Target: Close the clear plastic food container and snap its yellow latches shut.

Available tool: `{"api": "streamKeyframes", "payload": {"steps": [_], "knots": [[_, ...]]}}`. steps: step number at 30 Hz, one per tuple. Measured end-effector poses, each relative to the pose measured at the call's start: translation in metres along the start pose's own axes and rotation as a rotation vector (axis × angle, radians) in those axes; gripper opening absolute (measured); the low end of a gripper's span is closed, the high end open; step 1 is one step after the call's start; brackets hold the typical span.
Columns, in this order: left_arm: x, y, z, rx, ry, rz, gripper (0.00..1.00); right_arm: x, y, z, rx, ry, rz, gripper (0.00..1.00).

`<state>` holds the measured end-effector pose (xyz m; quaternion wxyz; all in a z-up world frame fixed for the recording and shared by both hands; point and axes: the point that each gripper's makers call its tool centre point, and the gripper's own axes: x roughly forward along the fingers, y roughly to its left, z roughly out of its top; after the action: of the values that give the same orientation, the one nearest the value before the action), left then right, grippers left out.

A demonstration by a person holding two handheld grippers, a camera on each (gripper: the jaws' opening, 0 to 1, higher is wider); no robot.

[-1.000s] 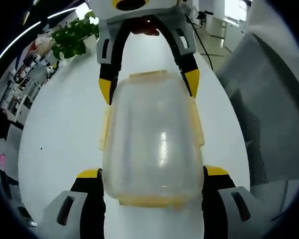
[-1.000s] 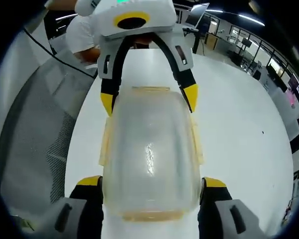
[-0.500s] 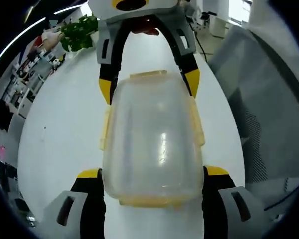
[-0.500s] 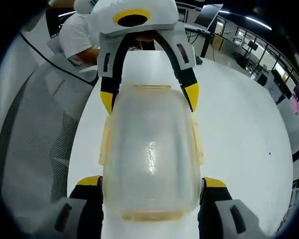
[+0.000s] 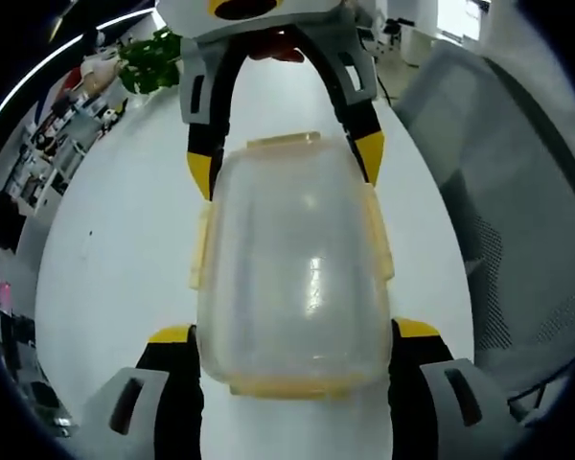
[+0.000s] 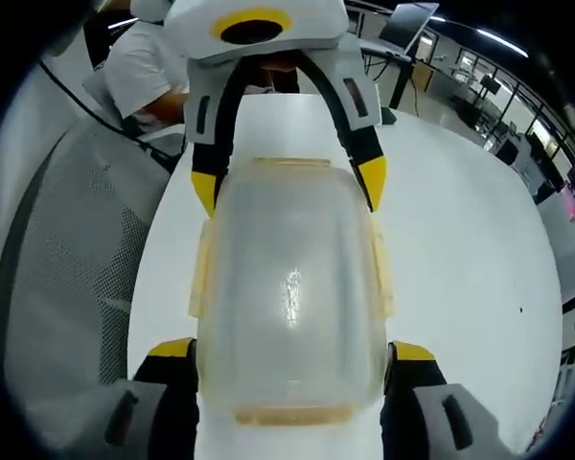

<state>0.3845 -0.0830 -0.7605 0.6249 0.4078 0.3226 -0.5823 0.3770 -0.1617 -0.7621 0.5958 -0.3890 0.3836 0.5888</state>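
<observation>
A clear plastic food container (image 5: 292,268) with its lid on lies lengthwise over the white table (image 5: 115,249). Pale yellow latches (image 5: 376,235) sit along its sides and at both ends. My left gripper (image 5: 294,333) is shut on the near end, with one yellow-tipped jaw pressed against each side. My right gripper (image 5: 286,163) clamps the far end in the same way. In the right gripper view the same container (image 6: 289,287) is held at the near end by my right gripper (image 6: 292,350) and at the far end by my left gripper (image 6: 287,182).
A grey mesh chair (image 5: 517,211) stands beside the table's right edge, and a green plant (image 5: 153,67) at the far left. The right gripper view has the chair (image 6: 67,259) on the left and a person in a white shirt (image 6: 149,72) beyond the table.
The background has slid a little in both views, so the hands moved. The container and both grippers keep the same hold on each other.
</observation>
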Motion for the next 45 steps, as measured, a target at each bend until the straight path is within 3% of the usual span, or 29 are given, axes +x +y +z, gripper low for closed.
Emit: {"api": "streamKeyframes", "payload": {"steps": [11,31,45], "knots": [[0.004,0.031,-0.003,-0.003,-0.005,0.0,0.78,0.001,-0.031,0.0,-0.001,0.021,0.004,0.78],[0.01,0.086,-0.007,0.008,0.026,-0.009,0.78,0.001,-0.087,0.0,0.009,-0.006,0.011,0.79],[0.012,0.093,-0.006,-0.004,0.03,-0.003,0.78,0.002,-0.094,-0.002,0.001,0.021,0.015,0.79]]}}
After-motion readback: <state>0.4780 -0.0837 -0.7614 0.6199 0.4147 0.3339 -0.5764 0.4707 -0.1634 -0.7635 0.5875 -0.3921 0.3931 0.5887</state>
